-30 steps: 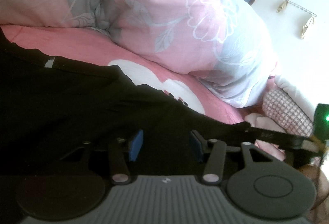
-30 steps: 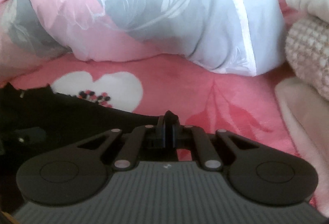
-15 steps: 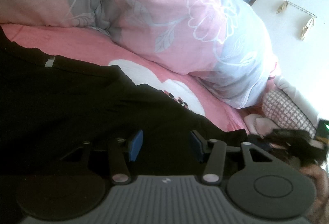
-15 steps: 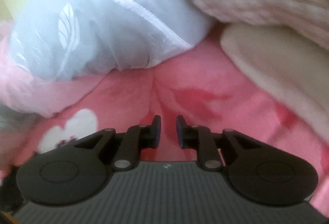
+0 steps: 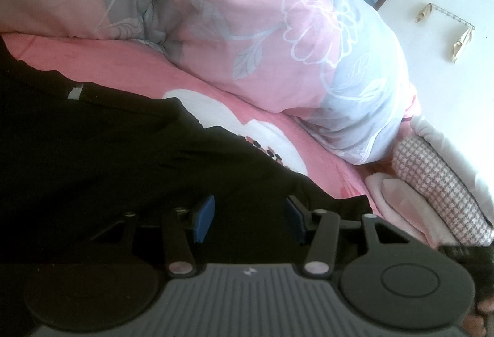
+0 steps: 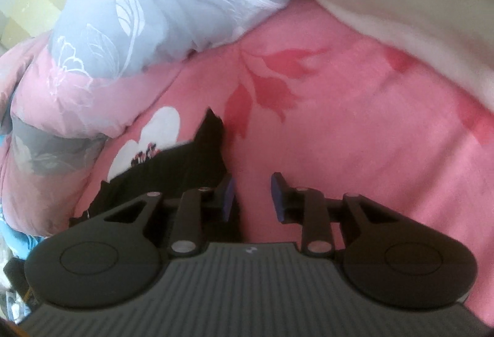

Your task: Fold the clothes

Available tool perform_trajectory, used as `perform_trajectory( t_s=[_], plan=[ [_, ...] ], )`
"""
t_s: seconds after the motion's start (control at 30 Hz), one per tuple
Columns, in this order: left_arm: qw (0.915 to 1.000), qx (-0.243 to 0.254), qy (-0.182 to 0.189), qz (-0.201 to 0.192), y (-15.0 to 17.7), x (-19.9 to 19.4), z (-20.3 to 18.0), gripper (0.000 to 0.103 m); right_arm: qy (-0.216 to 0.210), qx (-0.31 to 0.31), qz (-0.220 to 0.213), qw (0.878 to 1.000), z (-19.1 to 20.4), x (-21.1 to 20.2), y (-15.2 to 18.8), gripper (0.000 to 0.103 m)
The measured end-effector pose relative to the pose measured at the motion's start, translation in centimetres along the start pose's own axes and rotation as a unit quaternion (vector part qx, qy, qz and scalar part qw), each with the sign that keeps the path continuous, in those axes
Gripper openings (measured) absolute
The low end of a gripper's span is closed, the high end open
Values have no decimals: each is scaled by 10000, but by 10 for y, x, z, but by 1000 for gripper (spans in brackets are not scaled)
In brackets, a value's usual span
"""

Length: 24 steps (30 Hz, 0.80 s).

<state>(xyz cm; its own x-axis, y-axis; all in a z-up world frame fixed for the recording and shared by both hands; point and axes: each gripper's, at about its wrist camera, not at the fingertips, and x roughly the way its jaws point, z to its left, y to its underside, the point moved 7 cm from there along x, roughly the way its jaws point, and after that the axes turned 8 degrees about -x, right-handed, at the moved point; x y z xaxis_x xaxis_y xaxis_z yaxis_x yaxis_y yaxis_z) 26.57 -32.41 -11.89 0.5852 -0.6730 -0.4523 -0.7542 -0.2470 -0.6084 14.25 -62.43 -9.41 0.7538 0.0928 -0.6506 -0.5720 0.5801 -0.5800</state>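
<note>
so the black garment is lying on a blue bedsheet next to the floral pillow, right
Not quite: the bedsheet is pink, not blue, as the left wrist view shows. The black garment does lie on it, next to the floral pillow.

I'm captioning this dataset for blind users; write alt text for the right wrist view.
The right gripper, its jaws opening with nothing between them, hovers over a pink floral bedsheet. A corner of a black garment lies just left of it, and a grey-and-pink floral duvet is piled behind.
</note>
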Motion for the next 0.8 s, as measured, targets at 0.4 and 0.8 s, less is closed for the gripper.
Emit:
perform_trajectory(
  t_s=[0.4,0.8],
  plan=[
    [10000,-6,7,1,0,0,1,52,-1426,2290,277,9625,-3,-38,53,28],
    [10000,-22,14,-1,0,0,1,52,-1212,2999,-53,9462,-11,-6,48,24]
  ],
)
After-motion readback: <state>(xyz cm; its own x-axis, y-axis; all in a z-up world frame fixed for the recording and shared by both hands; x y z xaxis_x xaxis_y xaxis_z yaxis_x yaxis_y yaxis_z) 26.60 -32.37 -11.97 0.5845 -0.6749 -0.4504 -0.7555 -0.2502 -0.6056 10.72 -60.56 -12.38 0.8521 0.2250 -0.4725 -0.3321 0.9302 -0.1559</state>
